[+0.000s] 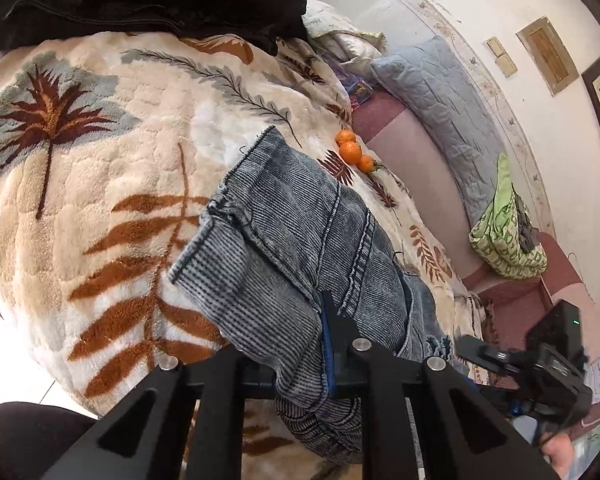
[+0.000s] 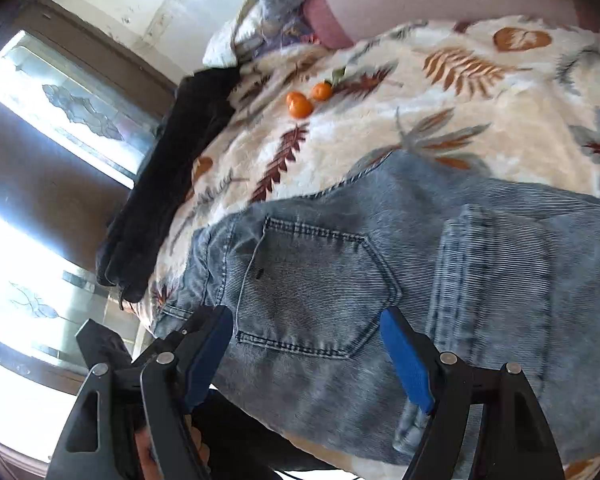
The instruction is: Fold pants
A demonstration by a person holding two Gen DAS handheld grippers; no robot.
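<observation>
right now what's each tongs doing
Left tongs: shut on the jeans.
Right tongs: open, holding nothing, over the jeans' back pocket.

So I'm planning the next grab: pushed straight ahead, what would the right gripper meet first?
Probably the jeans: the open right gripper points down at the back pocket, though depth is unclear.
</observation>
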